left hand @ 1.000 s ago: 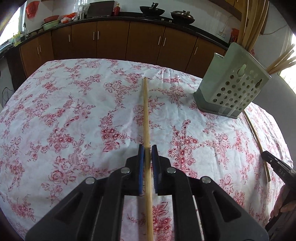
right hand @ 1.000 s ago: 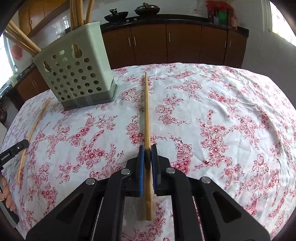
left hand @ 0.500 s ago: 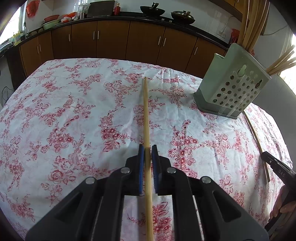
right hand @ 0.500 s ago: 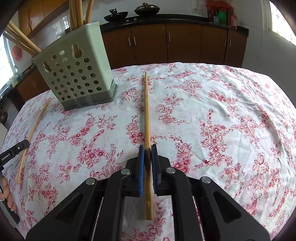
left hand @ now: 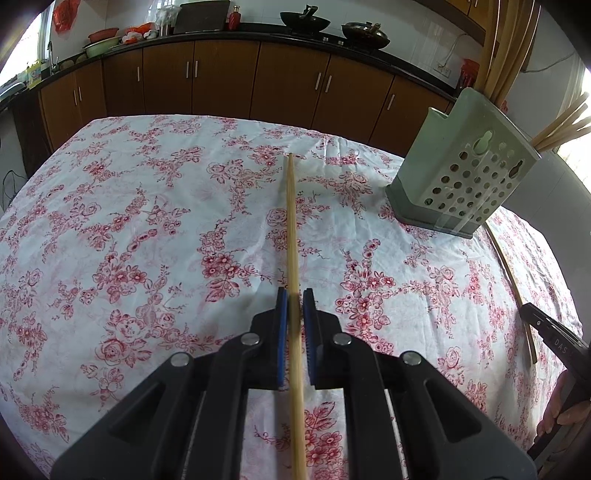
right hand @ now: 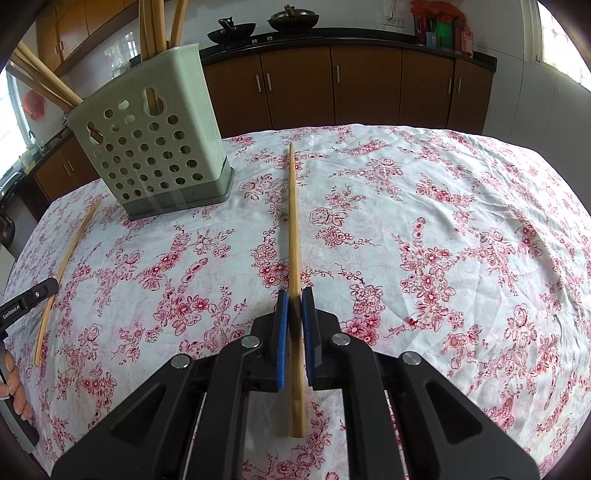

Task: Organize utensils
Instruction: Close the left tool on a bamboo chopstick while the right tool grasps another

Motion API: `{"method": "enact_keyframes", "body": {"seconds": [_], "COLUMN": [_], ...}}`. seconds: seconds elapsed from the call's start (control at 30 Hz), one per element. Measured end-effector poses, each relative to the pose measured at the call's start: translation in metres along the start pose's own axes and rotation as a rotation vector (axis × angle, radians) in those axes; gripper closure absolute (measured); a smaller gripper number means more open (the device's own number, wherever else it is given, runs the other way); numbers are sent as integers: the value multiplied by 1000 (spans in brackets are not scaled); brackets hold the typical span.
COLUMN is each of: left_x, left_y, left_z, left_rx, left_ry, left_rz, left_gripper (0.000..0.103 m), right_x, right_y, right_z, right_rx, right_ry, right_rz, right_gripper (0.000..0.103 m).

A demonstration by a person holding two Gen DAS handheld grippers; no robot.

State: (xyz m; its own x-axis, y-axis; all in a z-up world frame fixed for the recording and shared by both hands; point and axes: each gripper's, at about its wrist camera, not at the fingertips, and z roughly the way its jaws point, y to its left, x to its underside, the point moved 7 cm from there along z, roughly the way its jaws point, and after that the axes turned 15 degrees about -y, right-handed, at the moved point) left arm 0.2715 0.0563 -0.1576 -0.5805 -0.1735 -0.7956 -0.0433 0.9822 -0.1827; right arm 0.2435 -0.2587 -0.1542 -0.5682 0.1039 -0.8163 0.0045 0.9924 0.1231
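Your left gripper (left hand: pixel 294 295) and right gripper (right hand: pixel 294 293) each have jaws clamped on a chopstick (left hand: pixel 291 221) lying along the floral desk (left hand: pixel 129 221). Next, lift both and drop them into the perforated holder (right hand: pixel 155 147) beyond.

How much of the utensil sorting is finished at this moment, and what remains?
Done: several chopsticks already stand in the green holder. In hand: the left tool is shut on one chopstick, and the right tool is shut on a second chopstick, both over the flowered cloth. Left: both must go into the holder. No other loose utensil shows on the cloth.
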Motion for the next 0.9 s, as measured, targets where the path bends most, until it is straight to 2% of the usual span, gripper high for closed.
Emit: {"method": "enact_keyframes", "body": {"seconds": [0.9], "left_x": [0], "left_y": [1], "left_z": [0], "left_rx": [0], "left_ry": [1], "left_rz": [-1], "left_gripper": [92], "right_x": [0], "right_y": [1], "right_z": [-2], "right_rx": [-3], "right_ry": [0], "right_rz": [6], "right_gripper": [94]}}
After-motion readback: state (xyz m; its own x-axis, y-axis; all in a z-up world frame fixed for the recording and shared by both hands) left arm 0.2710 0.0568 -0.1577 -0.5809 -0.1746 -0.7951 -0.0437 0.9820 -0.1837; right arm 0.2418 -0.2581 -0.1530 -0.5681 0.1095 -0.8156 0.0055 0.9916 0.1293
